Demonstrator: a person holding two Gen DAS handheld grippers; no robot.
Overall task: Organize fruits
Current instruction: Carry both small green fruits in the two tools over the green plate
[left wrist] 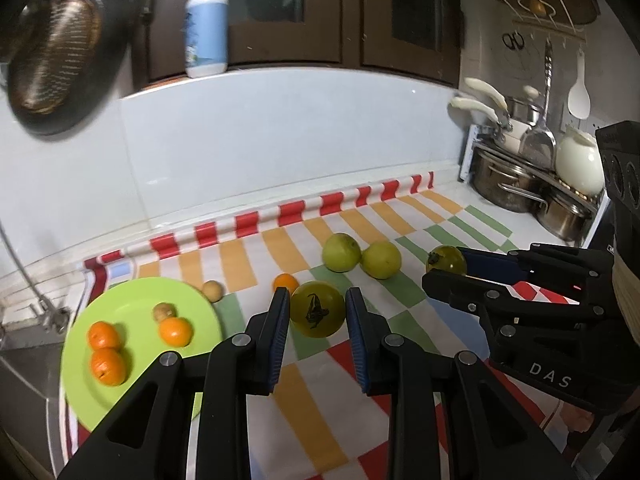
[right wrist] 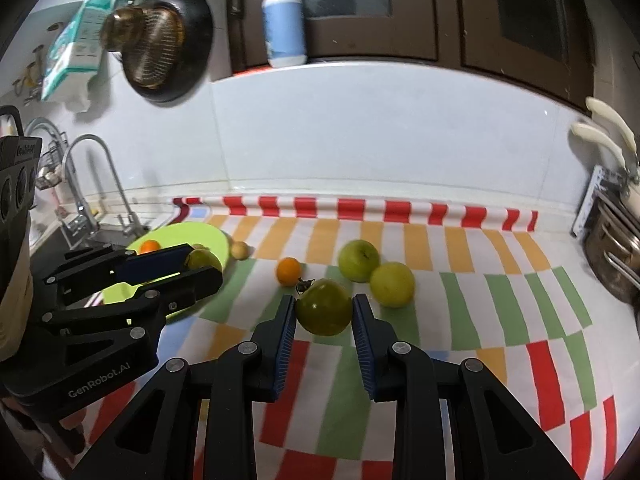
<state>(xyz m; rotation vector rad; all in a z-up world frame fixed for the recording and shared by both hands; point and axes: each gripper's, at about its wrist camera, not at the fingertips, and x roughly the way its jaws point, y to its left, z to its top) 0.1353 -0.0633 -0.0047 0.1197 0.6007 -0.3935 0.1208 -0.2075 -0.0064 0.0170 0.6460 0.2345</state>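
Observation:
My left gripper is shut on a green tomato with a dark stem, held just above the cloth. My right gripper is shut on another green tomato. Each gripper shows in the other's view, the right one and the left one. A lime green plate at the left holds three oranges and a small brown fruit. On the cloth lie a loose orange, a small brown fruit and two green apples.
A chequered cloth covers the counter. A sink and tap are at the left. Pots on a rack stand at the back right. A pan hangs on the wall and a soap bottle stands on the ledge.

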